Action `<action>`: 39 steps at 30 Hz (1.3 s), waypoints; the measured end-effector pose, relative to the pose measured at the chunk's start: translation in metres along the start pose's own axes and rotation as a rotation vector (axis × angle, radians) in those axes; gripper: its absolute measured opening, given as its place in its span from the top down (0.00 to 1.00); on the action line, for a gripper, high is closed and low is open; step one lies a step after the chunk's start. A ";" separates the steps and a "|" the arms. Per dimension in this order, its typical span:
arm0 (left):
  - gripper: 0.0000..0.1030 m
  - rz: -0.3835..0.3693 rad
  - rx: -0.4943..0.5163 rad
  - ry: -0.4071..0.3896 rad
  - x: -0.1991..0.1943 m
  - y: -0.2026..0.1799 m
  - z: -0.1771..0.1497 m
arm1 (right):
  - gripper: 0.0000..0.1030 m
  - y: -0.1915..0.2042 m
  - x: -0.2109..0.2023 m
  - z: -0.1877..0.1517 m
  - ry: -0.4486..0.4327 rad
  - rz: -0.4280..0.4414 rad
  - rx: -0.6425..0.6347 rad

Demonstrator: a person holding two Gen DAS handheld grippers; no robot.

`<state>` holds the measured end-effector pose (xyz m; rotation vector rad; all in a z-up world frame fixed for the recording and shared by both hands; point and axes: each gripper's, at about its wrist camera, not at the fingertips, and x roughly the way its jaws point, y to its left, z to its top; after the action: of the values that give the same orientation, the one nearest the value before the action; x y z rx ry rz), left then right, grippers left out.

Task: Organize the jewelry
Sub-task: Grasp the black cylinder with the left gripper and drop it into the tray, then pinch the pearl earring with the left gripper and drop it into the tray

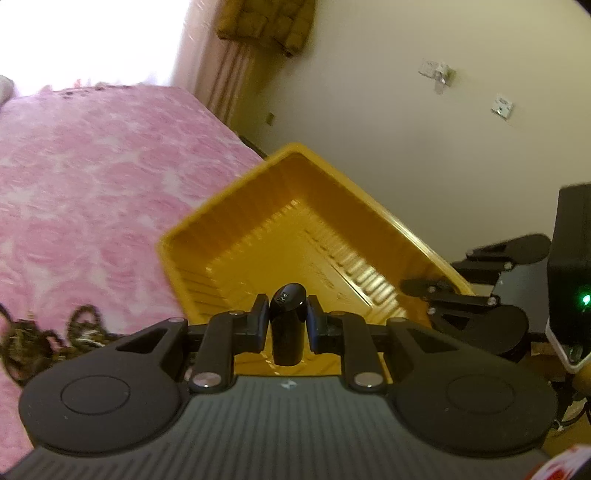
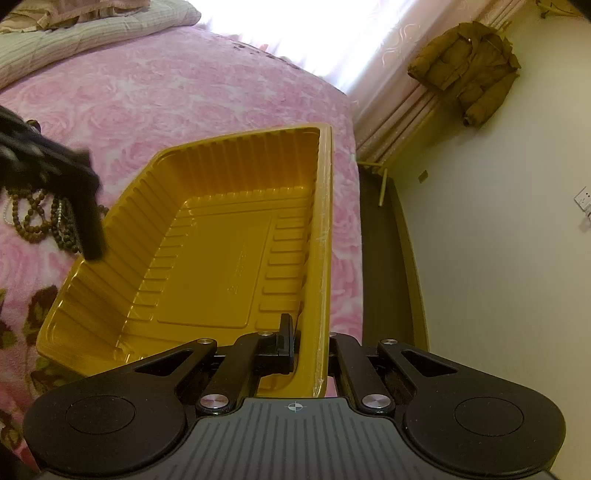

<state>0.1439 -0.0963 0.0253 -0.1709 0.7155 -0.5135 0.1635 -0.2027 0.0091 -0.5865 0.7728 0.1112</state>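
A yellow ribbed plastic tray (image 2: pixel 229 206) lies on the pink bed, tilted, with nothing inside it; it also shows in the left wrist view (image 1: pixel 258 221). My right gripper (image 2: pixel 310 343) is shut on the tray's near right wall. My left gripper (image 1: pixel 286 321) is shut on a small black capsule-shaped object (image 1: pixel 287 325) above the tray's near corner; it shows in the right wrist view (image 2: pixel 88 229) at the tray's left rim. Brown bead necklaces (image 2: pixel 37 218) lie on the bed left of the tray, blurred in the left wrist view (image 1: pixel 55 336).
The pink rose-patterned bedspread (image 2: pixel 184 92) fills the left and back. A folded quilt (image 2: pixel 74 33) lies at the far corner. The bed's dark edge (image 2: pixel 384 258) and a cream wall run along the right. A brown jacket (image 2: pixel 469 70) hangs by the curtain.
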 end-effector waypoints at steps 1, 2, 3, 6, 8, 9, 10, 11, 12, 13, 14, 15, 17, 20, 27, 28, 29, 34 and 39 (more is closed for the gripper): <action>0.82 -0.006 0.003 0.009 0.005 -0.002 0.000 | 0.97 0.000 0.000 0.000 0.000 0.001 0.001; 0.82 -0.014 0.005 0.016 0.008 -0.005 -0.002 | 0.97 -0.001 0.001 0.001 0.000 0.002 0.003; 0.82 -0.023 0.005 0.024 0.012 -0.006 -0.003 | 0.97 -0.001 0.001 0.001 0.000 0.003 0.004; 0.82 -0.050 0.000 0.048 0.021 -0.010 -0.007 | 0.97 -0.002 0.002 0.000 0.000 0.005 0.008; 0.82 -0.069 -0.006 0.080 0.029 -0.011 -0.009 | 0.97 -0.002 0.002 0.000 0.000 0.005 0.010; 0.82 -0.073 -0.017 0.101 0.033 -0.010 -0.010 | 0.97 -0.002 0.002 0.001 -0.001 0.005 0.011; 0.81 -0.069 -0.033 0.105 0.035 -0.008 -0.012 | 0.97 -0.002 0.001 0.001 -0.002 0.005 0.011; 0.78 -0.062 -0.043 0.106 0.035 -0.005 -0.013 | 0.97 -0.002 0.000 0.001 -0.002 0.005 0.012; 0.77 -0.056 -0.049 0.105 0.033 -0.002 -0.013 | 0.97 -0.002 0.000 0.001 -0.003 0.006 0.012; 0.77 -0.043 -0.054 0.098 0.031 0.002 -0.013 | 0.97 -0.002 0.000 0.000 -0.003 0.011 0.016; 0.76 -0.024 -0.057 0.085 0.027 0.006 -0.013 | 0.97 -0.002 0.001 0.000 -0.004 0.009 0.015; 0.76 -0.002 -0.060 0.072 0.024 0.010 -0.012 | 0.97 -0.002 0.001 0.000 -0.005 0.008 0.015; 0.75 0.039 -0.078 0.049 0.014 0.023 -0.011 | 0.97 -0.005 0.000 0.000 -0.007 0.011 0.021; 0.73 0.114 -0.110 0.013 -0.006 0.047 -0.014 | 0.97 -0.006 0.000 -0.001 -0.009 0.012 0.023; 0.71 0.351 -0.153 -0.024 -0.051 0.103 -0.047 | 0.97 -0.004 -0.002 -0.002 -0.010 0.010 0.021; 0.70 0.383 -0.155 -0.024 -0.056 0.110 -0.053 | 0.97 -0.004 -0.003 -0.002 -0.009 0.010 0.021; 0.70 0.410 -0.162 -0.024 -0.062 0.117 -0.059 | 0.97 -0.004 -0.003 -0.002 -0.008 0.010 0.022; 0.69 0.497 -0.219 -0.022 -0.082 0.146 -0.081 | 0.97 -0.003 -0.002 0.000 0.006 0.013 0.028; 0.69 0.563 -0.225 -0.042 -0.088 0.167 -0.090 | 0.97 -0.002 -0.002 0.000 0.012 0.011 0.028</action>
<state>0.0932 0.0943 -0.0449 -0.1807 0.7424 0.1085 0.1631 -0.2043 0.0115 -0.5571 0.7883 0.1067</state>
